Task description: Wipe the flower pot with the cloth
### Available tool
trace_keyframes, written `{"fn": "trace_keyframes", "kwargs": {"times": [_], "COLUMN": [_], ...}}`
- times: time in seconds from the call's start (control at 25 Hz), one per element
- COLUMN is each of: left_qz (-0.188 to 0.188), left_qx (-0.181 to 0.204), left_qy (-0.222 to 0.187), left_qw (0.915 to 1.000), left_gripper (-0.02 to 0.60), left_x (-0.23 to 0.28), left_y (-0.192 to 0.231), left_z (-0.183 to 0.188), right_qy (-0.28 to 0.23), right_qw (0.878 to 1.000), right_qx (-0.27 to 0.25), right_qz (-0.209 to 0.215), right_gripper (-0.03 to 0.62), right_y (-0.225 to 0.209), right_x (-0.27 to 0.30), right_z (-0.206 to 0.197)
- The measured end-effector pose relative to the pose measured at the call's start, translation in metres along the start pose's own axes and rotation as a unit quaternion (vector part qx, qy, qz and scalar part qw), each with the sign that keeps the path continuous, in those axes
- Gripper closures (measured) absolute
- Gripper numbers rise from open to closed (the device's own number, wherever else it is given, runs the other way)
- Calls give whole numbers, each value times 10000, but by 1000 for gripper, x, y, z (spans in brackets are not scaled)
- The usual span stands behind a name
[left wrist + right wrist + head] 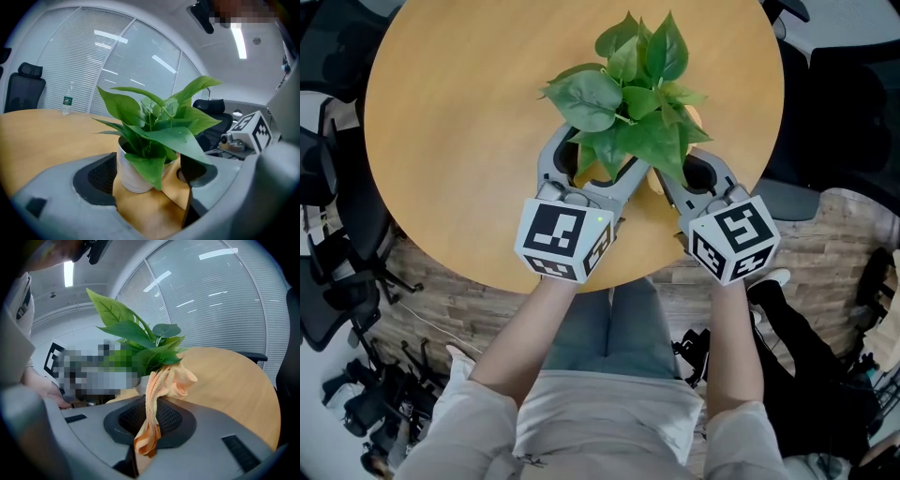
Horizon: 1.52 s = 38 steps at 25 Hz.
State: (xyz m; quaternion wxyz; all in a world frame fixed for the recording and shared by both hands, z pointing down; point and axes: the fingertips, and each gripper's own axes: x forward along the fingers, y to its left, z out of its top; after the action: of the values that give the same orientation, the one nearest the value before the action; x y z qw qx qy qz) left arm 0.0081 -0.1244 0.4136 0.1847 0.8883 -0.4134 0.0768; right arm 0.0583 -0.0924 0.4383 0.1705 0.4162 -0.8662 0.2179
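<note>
A leafy green plant [633,103] stands in a white flower pot [132,176] near the front edge of the round wooden table [459,112]. In the head view the leaves hide the pot. My left gripper [592,159] reaches in from the left and its jaws sit on either side of the pot, holding it. My right gripper [689,173] comes in from the right, shut on a peach cloth [157,399]. The cloth runs up from its jaws and bunches against the pot's side under the leaves. A bit of the cloth [654,180] shows between the two grippers.
A water bottle [68,104] stands at the table's far side. Black office chairs [328,262] are around the table, one [23,89] beyond the bottle. The table's front edge [609,281] is just behind the grippers, above the person's lap.
</note>
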Motion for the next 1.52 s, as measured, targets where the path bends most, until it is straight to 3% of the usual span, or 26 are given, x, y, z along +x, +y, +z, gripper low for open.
{"fn": "trace_keyframes", "kwargs": {"times": [0.16, 0.28, 0.44, 0.52, 0.72, 1.12, 1.52], "left_qz": [-545, -1157, -2276, -2768, -3471, -4239, -4269], "left_qx": [565, 961, 1334, 1319, 1202, 1263, 1065], "left_qy": [38, 144, 233, 253, 344, 420, 348], "left_qw": [9969, 9885, 9643, 9515, 9295, 8959, 8973], "left_gripper": [160, 160, 160, 160, 148, 133, 147], "left_x": [-15, -20, -20, -16, -3, 14, 14], "left_y": [7, 20, 26, 29, 33, 11, 12], "left_z": [-4, -9, -8, -3, 3, 12, 11], "right_qy": [17, 33, 38, 55, 81, 103, 42], "right_qw": [10000, 10000, 10000, 10000, 10000, 9999, 9983], "right_qx": [-1, -1, 14, 5, 15, 20, -7], "right_qz": [8, 9, 3, -2, -31, -74, -578], "right_gripper": [548, 548, 548, 549, 548, 548, 548], "right_y": [-2, -4, -3, -3, -3, -4, -44], "right_x": [-1, -1, -1, 0, 0, 0, 0], "right_z": [-1, -1, -1, -1, -1, 0, 13]}}
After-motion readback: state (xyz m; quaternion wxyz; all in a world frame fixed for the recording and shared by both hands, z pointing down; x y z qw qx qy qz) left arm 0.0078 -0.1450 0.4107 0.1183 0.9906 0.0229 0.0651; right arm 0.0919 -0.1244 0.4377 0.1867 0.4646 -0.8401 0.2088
